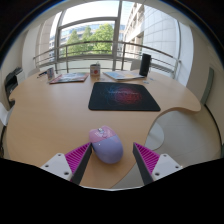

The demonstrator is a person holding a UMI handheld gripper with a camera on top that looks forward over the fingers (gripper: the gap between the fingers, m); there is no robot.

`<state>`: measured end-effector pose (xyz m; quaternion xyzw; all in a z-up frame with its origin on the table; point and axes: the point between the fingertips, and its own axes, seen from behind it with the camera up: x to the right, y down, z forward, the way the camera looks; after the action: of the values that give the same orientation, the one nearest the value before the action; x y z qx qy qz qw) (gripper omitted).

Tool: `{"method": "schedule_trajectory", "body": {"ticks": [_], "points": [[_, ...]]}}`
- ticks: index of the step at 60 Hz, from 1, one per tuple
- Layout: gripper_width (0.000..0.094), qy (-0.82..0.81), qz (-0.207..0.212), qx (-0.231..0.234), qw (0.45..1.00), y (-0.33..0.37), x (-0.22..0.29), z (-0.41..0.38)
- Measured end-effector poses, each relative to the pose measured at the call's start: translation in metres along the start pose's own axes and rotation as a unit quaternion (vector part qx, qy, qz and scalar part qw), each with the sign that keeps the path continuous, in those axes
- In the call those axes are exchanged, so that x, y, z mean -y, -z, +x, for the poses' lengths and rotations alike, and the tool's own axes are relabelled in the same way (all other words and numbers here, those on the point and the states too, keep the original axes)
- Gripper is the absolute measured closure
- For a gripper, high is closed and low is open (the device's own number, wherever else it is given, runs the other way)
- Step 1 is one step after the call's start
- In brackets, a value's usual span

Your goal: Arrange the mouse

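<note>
Spread wide, the tongs flank a lilac mouse resting on the counter. Beyond lies a dark mousepad.

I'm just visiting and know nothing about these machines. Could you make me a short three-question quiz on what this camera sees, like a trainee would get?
1. True or false: the mouse already lies on the mouse pad.
2. The gripper is: A) open, with the mouse between its fingers; B) shut on the mouse; C) shut on nothing.
3. Fill in: the mouse pad lies ___ the fingers on the table, nearer the windows.

Key:
1. False. It rests on the bare table, short of the pad.
2. A. Gaps show between the mouse and each pink finger pad.
3. Beyond.
</note>
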<state>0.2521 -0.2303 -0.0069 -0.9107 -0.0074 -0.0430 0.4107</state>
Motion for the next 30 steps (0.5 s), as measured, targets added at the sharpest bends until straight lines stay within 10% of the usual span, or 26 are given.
{"method": "schedule_trajectory", "body": {"ticks": [30], "points": [[0.0472, -0.011, -0.022, -0.021, 0.999, -0.027, 0.016, -0.006]]}}
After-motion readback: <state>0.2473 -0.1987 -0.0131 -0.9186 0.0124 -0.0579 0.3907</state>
